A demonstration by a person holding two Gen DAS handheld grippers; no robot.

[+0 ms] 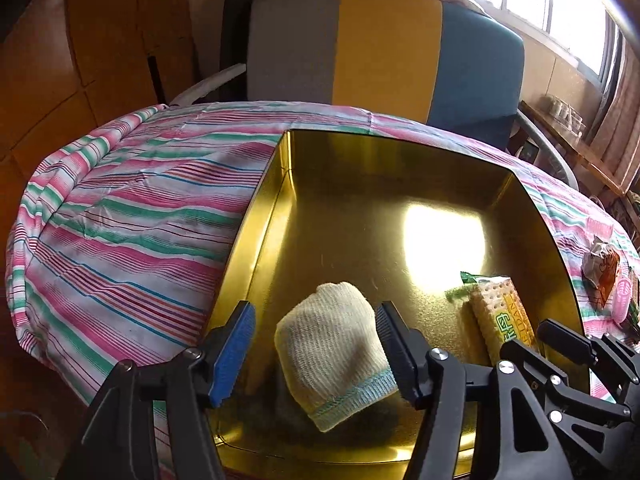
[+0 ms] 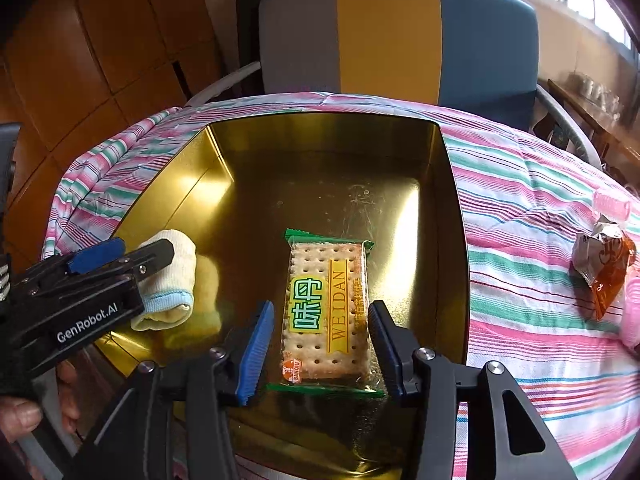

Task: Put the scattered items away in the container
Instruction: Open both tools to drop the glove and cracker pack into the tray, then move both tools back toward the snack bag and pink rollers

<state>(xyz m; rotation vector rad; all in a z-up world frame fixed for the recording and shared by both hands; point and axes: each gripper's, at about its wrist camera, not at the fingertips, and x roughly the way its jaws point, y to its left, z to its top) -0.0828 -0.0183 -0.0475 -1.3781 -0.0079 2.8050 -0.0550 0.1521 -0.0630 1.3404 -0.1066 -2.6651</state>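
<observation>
Writing on cracker packet (image 2: 326, 312): I am reading "WEIDAN" down a yellow band, two large green Chinese characters beside it, and "BANGU" on a small orange badge at the near corner.
Writing on left claw (image 2: 120, 256): its black body is showing "GenRobot.AI" in white.
Right claw (image 2: 320, 330): I am holding it spread wide, the packet lying between my blue ribbed pads (image 2: 256, 350) with a gap on each side.
Left claw (image 1: 314, 334): I am holding it spread too, the sock (image 1: 334, 354) sitting between its pads; I cannot tell whether either pad is touching it.
Sock: cream ribbed knit, rolled into a rounded bundle, pale blue cuff toward me.
Packet: flat clear rectangle with green crimped ends, dotted square crackers showing through.
Container (image 2: 454, 208): shiny gold metal tin with upright walls, lying under both claws and holding sock and packet.
Right of my right claw: an orange sachet (image 2: 604, 270) and pink plastic curlers (image 2: 612, 202) are lying on the striped cloth (image 2: 540, 240).
</observation>
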